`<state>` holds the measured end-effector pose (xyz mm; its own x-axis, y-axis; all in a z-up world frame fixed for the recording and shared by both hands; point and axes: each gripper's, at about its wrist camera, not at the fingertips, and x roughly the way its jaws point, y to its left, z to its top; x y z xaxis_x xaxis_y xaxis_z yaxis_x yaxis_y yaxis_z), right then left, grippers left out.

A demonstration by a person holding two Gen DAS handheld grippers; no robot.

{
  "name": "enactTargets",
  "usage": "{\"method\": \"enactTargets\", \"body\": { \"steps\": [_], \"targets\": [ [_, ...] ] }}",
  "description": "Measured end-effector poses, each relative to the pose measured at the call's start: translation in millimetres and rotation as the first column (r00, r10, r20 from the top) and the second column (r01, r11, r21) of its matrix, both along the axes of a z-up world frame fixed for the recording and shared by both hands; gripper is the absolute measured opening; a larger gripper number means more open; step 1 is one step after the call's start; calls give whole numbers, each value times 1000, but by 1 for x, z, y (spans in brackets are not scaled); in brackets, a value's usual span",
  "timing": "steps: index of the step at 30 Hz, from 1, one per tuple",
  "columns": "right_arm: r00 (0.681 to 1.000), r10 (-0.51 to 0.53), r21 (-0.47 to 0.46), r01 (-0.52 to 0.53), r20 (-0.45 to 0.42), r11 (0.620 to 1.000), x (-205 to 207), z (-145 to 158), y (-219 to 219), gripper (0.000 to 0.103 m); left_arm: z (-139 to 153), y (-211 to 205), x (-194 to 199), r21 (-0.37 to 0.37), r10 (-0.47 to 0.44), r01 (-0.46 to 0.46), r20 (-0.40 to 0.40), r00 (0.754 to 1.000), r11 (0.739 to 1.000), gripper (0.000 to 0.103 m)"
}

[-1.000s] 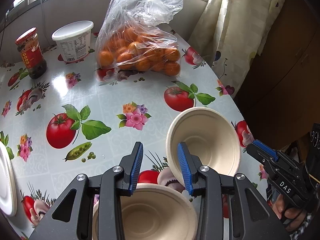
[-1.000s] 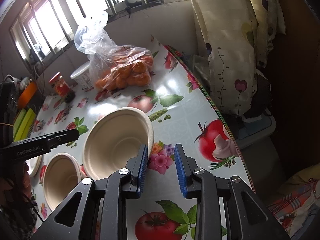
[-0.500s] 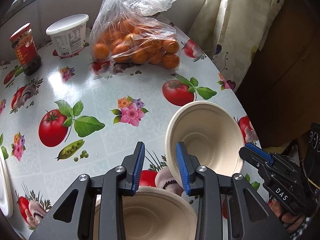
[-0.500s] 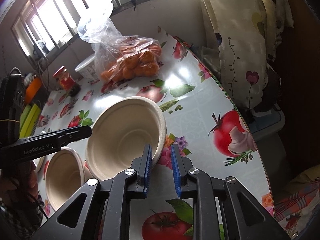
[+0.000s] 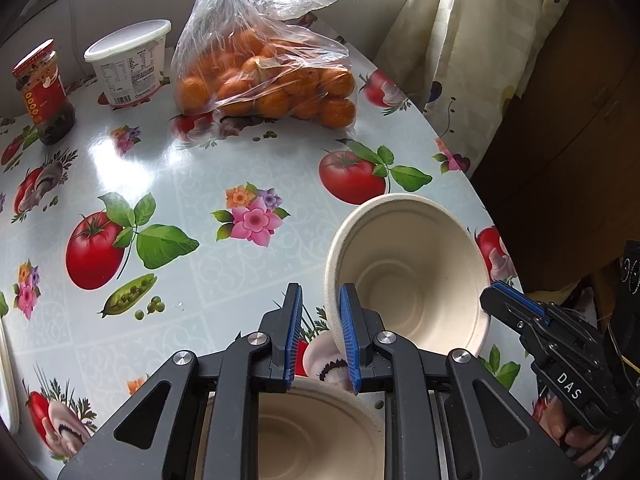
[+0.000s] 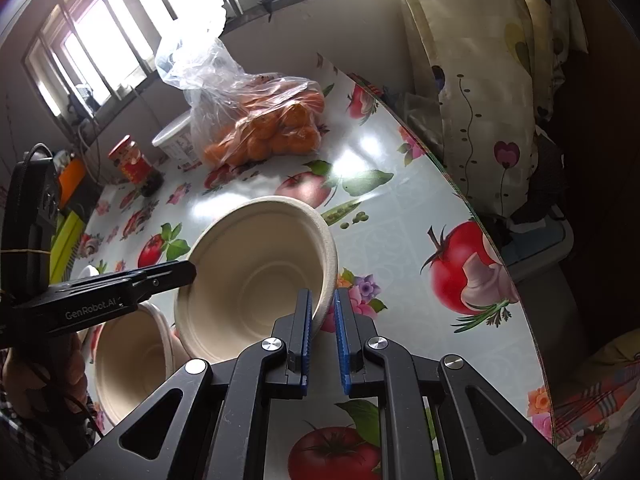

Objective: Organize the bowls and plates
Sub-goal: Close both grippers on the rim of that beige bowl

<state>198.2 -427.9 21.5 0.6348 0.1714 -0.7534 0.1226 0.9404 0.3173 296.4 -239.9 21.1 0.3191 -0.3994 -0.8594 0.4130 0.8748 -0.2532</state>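
Behind the spread left hand-held gripper [image 5: 320,336], half-hidden lower bowl [image 5: 316,428]; right hand-held gripper [image 6: 321,336] pinching tilted bowl [image 6: 256,276] rim.

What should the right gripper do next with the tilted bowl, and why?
Probably carry the tilted bowl over and nest it into the second bowl. The right gripper already pinches its rim, it is tipped up, and the second bowl sits upright beside it.

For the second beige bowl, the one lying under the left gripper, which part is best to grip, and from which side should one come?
Probably its thin rim. The second bowl sits upright and open, so one finger can go inside the wall and one outside, coming from above. Its left side looks freest: the tilted bowl in the right gripper crowds its right edge.
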Motion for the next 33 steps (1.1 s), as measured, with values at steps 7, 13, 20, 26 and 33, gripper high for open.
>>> {"method": "enactTargets", "body": {
  "steps": [7, 13, 20, 26, 33],
  "targets": [
    [1000, 0, 3, 0, 1, 1000, 0, 1, -1, 12, 0, -4, -1, 8, -6, 6, 15, 1000, 1000, 10],
    [1000, 1, 0, -1, 1, 1000, 0, 1, 0, 12, 1, -5, 0, 12, -8, 8, 19, 1000, 1000, 9],
    [1000, 0, 1, 0, 1, 1000, 0, 0, 0, 12, 2, -6, 0, 7, -7, 7, 18, 1000, 1000, 9],
    [1000, -9, 2, 9, 8, 1000, 0, 7, -2, 12, 7, -5, -1, -5, -10, 10, 23, 1000, 1000, 9],
    [1000, -9, -3, 9, 21, 1000, -2, 14, -1, 12, 16, -1, -6, -15, -9, 9, 37, 999, 1000, 9]
  ]
}}
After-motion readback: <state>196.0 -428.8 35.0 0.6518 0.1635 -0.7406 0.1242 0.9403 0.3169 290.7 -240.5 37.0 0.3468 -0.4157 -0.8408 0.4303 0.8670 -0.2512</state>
